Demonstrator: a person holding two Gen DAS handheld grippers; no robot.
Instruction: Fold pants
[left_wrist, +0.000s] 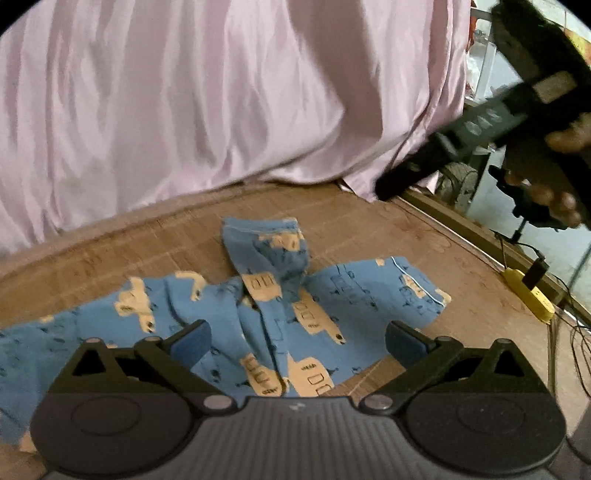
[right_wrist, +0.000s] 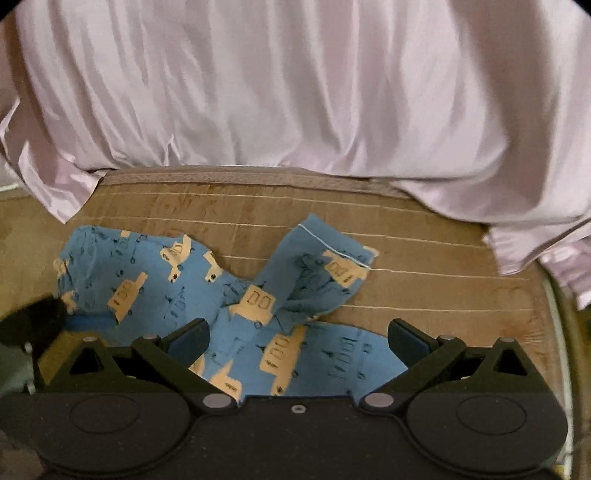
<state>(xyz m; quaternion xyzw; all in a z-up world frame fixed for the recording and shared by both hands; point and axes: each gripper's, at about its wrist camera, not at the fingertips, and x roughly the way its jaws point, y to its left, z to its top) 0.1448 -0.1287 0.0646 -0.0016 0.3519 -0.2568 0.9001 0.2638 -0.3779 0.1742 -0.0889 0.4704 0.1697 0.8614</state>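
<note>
The left gripper (left_wrist: 297, 339) hovers with jaws spread wide and empty over the blue printed pants (left_wrist: 229, 317), which lie crumpled and unfolded on the brown mat (left_wrist: 424, 229) before the pink sheet (left_wrist: 184, 92). The right gripper (right_wrist: 297, 339), jaws equally wide and holding nothing, hangs over the twisted leg; I judge folding barely begun, and next each gripper must pinch an edge and spread the cloth flat

Pants on a mat, sheet behind

The pants (left_wrist: 280, 314) are spread crumpled across the middle of the mat (left_wrist: 424, 229), with the draped sheet (left_wrist: 221, 92) filling the upper frame behind them. A power strip (left_wrist: 530, 293) is seen at the mat's right edge, below the right tool (left_wrist: 388, 188).
</note>
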